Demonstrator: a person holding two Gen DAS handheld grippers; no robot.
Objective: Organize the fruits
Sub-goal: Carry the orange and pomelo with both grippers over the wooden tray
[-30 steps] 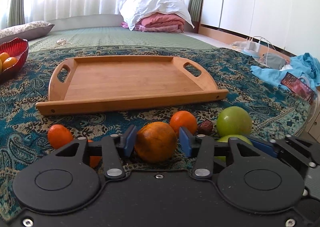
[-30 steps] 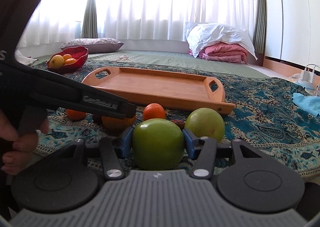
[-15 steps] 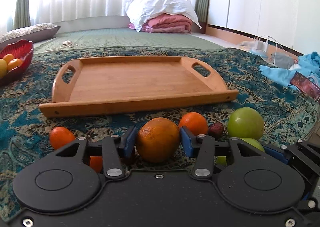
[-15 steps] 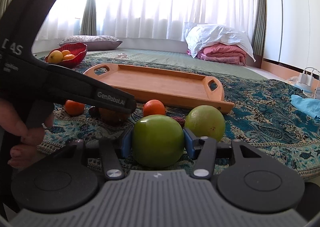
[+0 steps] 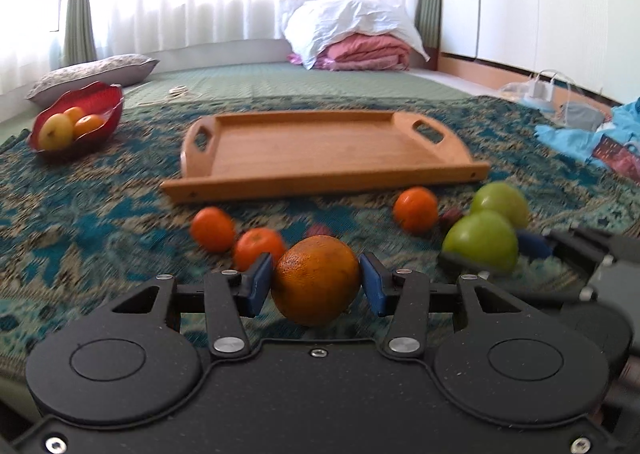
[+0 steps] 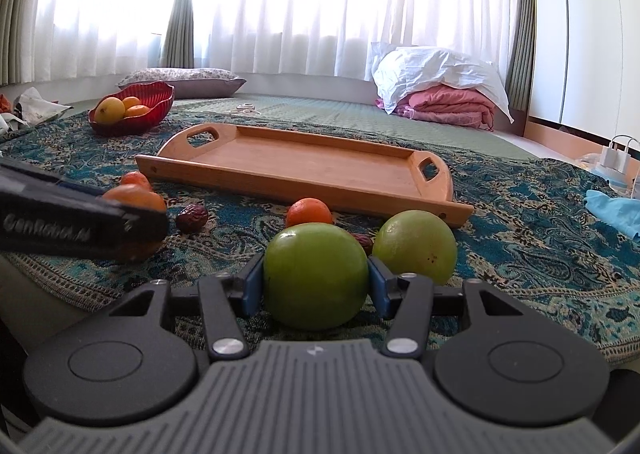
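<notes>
My left gripper [image 5: 316, 286] is shut on a large orange [image 5: 316, 280], its blue pads pressing both sides, low over the patterned cloth. My right gripper [image 6: 316, 288] is shut on a green apple [image 6: 316, 276]. A second green apple [image 6: 416, 246] lies just right of it. Small oranges [image 5: 212, 229] [image 5: 259, 248] [image 5: 415, 209] and a dark date [image 6: 193, 217] lie loose on the cloth before the wooden tray [image 5: 320, 183], which holds nothing. In the right wrist view the left gripper's body [image 6: 80, 228] crosses the left side and hides part of the large orange.
A red bowl [image 5: 108, 93] with yellow and orange fruit sits at the far left on the cloth. Folded bedding [image 6: 440, 93] and a pillow [image 6: 184, 79] lie by the curtains. Blue cloth [image 5: 580, 133] and a charger lie on the floor at the right.
My left gripper has drawn back from the tray and swung with the orange, so the red bowl and two small oranges now show ahead. The right gripper has kept still on its apple.
</notes>
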